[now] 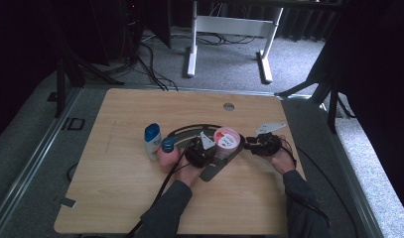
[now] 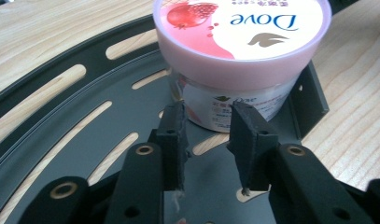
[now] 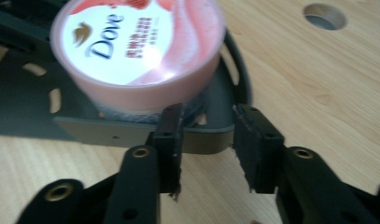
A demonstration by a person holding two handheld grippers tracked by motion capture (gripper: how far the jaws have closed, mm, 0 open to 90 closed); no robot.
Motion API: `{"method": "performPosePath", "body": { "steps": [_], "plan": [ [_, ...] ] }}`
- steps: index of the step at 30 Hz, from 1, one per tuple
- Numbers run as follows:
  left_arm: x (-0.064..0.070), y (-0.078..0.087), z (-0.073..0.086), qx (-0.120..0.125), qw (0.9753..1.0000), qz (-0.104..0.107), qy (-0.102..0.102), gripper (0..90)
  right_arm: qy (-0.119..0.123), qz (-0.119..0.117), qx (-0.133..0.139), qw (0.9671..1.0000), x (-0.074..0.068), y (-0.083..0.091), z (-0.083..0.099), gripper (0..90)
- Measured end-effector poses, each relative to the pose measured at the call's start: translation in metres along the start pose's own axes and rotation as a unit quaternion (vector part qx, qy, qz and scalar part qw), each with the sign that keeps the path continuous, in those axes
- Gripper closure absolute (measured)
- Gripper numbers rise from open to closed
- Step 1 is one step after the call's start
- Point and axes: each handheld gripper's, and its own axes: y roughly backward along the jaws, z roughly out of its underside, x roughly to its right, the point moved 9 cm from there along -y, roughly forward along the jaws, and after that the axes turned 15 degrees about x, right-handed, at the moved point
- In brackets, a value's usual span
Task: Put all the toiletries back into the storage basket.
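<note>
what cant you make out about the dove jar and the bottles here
- Jar lower body: left gripper view, hidden under its wide lid.
- Jar's small label print: left gripper view, too small.
- Jar's far side: right gripper view, cut by the top edge.
- Two bottles: high view, labels too small.

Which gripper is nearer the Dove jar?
Left. The left gripper has its open jaws almost at the jar; the right gripper waits just off the tray edge.
</note>
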Motion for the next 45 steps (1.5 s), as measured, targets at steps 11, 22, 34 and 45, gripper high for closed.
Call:
{"method": "performPosePath", "body": {
  "steps": [11, 22, 34, 45],
  "plan": [
    [-0.001, -0.005, -0.002, -0.002, 1.0000, -0.004, 0.003, 78.3, -0.026, 0.043, 0.003, 0.9987, 0.014, -0.007, 0.001, 83.8],
    [-0.003, -0.013, -0.001, -0.011, 0.9994, -0.031, 0.009, 89.8, -0.045, 0.076, -0.015, 0.9960, 0.024, -0.020, 0.009, 90.0],
    [0.002, -0.024, -0.007, -0.012, 0.9996, -0.020, 0.015, 89.6, -0.060, 0.072, -0.011, 0.9956, 0.026, -0.024, 0.009, 90.0],
    [0.004, -0.027, -0.008, -0.014, 0.9997, -0.013, 0.016, 88.5, -0.060, 0.066, -0.005, 0.9960, 0.026, -0.022, 0.008, 90.0]
  ]
}}
